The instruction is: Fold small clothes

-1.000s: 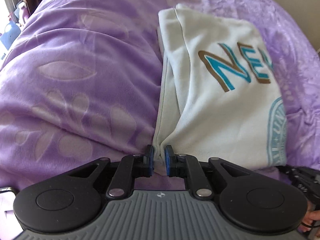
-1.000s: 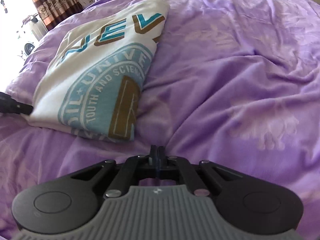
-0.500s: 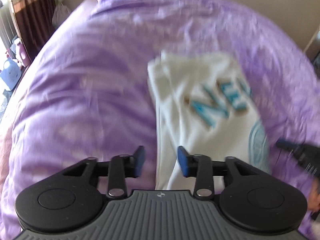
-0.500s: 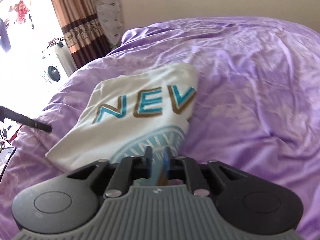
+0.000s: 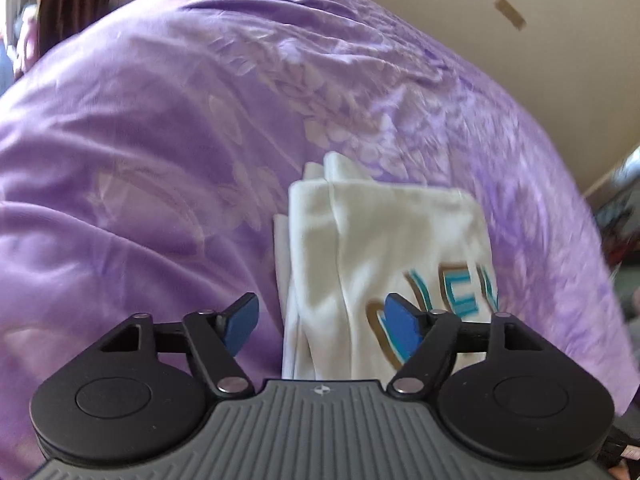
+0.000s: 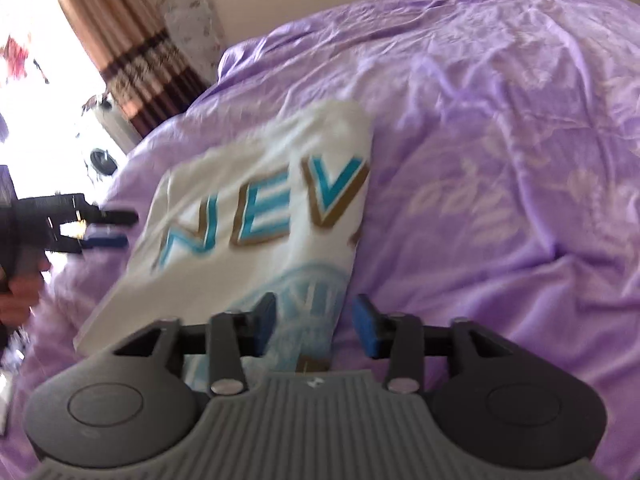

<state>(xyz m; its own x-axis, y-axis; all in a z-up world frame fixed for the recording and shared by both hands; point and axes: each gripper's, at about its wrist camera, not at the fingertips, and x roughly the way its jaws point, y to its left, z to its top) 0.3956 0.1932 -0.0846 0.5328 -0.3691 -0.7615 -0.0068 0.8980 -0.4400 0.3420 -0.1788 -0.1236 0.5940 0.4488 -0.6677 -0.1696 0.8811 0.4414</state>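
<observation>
Folded white T-shirt point(image 6: 256, 216), teal-and-gold "NEV" lettering and round teal emblem uppermost, lying flat on a purple floral bedspread point(image 6: 500, 152). Left tool point(image 5: 321, 322): jaws spread wide, nothing held, raised above the shirt's layered folded edge. Right tool point(image 6: 314, 326): jaws parted, nothing held, above the shirt's emblem end; brown striped curtain point(image 6: 132, 52) at the window behind the bed.
</observation>
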